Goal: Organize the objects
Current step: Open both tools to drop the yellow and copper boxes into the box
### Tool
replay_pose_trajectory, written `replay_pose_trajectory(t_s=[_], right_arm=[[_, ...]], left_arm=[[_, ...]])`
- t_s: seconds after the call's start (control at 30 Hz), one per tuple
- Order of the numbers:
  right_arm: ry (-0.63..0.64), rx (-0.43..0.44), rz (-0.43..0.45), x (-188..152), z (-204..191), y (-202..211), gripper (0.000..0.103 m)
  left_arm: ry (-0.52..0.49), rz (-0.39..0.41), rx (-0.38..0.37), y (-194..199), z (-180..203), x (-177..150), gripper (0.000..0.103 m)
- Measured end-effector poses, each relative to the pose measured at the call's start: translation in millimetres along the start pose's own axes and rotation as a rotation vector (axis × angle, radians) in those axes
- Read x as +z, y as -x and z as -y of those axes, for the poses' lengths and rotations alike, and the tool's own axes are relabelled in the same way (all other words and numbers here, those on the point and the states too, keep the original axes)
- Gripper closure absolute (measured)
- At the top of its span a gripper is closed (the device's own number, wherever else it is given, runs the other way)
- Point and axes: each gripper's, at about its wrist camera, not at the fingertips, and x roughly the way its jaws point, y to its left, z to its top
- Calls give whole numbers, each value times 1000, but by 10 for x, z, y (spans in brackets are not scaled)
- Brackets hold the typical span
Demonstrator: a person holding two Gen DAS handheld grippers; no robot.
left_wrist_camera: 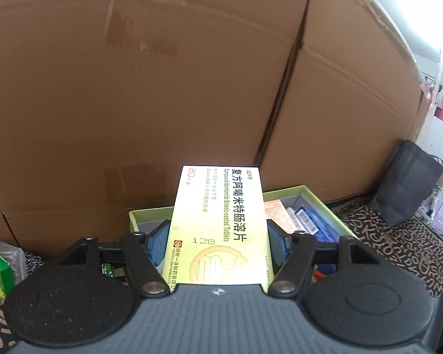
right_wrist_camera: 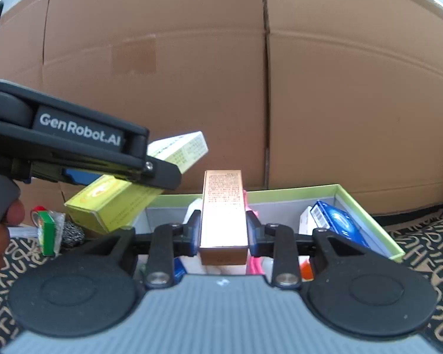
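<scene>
My left gripper [left_wrist_camera: 218, 243] is shut on a yellow-green medicine box [left_wrist_camera: 218, 224] with Chinese print, held above the near left end of a green-rimmed open tray [left_wrist_camera: 327, 206]. In the right wrist view the left gripper [right_wrist_camera: 150, 174] and its yellow box [right_wrist_camera: 118, 200] hang tilted at the left of the tray [right_wrist_camera: 366, 206]. My right gripper [right_wrist_camera: 223, 233] is shut on a tall copper-coloured box [right_wrist_camera: 223, 209], held over the tray's near side.
The tray holds a blue box [right_wrist_camera: 336, 219], white packs and pink items. A big cardboard carton [right_wrist_camera: 221, 73] stands right behind it. A small green box [right_wrist_camera: 48, 233] and a steel scourer [right_wrist_camera: 72, 234] lie at left on the patterned cloth [right_wrist_camera: 428, 244]. A black bag [left_wrist_camera: 407, 183] stands at right.
</scene>
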Motion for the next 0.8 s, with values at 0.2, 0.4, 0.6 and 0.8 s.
replay_pose_trajectory(t_s=[0.2, 0.4, 0.6, 0.8], right_arm=[[65, 17, -52, -85, 12, -232, 68], [121, -23, 7, -196, -28, -171, 20], [103, -63, 5, -293, -8, -55, 0], [112, -65, 26, -170, -20, 111, 0]], left_arm=[[60, 9, -54, -110, -130, -118, 15], [61, 41, -14, 22, -183, -292, 9], [67, 17, 22, 110, -244, -326, 9], [76, 54, 35, 356, -236, -264, 9]])
